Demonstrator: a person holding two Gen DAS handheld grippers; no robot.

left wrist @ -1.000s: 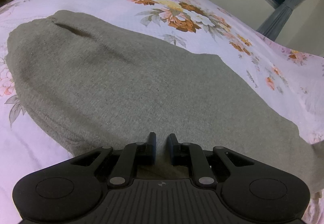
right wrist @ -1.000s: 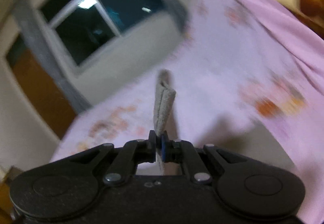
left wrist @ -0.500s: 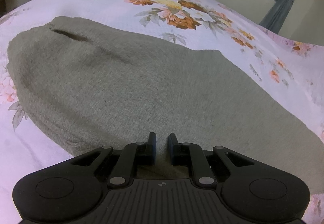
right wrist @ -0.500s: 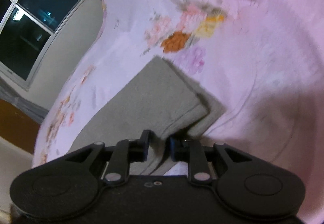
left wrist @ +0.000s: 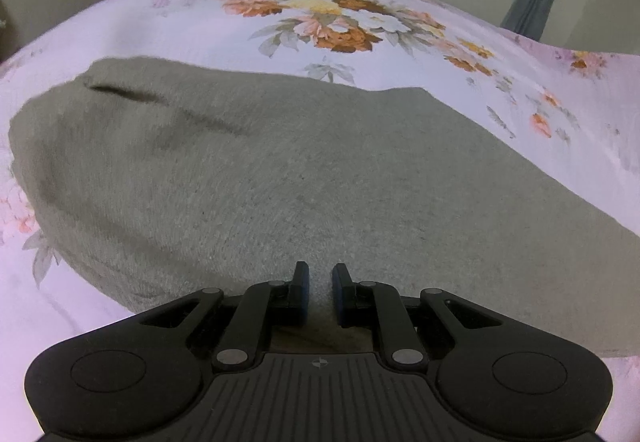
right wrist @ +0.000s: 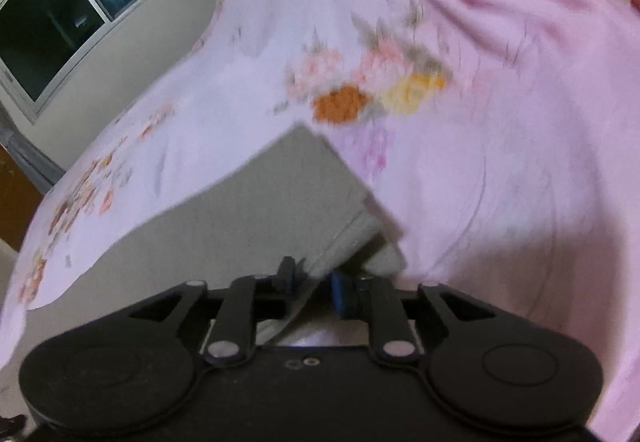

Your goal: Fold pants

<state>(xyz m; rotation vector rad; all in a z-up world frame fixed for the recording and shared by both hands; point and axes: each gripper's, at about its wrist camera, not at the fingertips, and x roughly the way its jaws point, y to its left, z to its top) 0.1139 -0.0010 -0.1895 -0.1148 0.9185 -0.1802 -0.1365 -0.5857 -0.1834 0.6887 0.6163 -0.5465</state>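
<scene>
Pants (left wrist: 280, 178) flat on bed (left wrist: 360, 54), lengthwise fold laid; my left gripper (left wrist: 319, 292) and right gripper (right wrist: 313, 288) parted, empty; next I regrip cuffs (right wrist: 352, 238).

Motion blur smears the bedsheet (right wrist: 400, 90) flowers; pants (left wrist: 624, 282) run off-frame.

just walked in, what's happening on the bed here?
A person with a handheld claw in each hand is folding grey pants on a floral bedsheet. The left claw sits low over the spread fabric, open, gripping nothing. The right claw is open around the folded end of the pants, with the cloth between its fingers but not visibly pinched. That view is motion-blurred, so contact is hard to confirm.
</scene>
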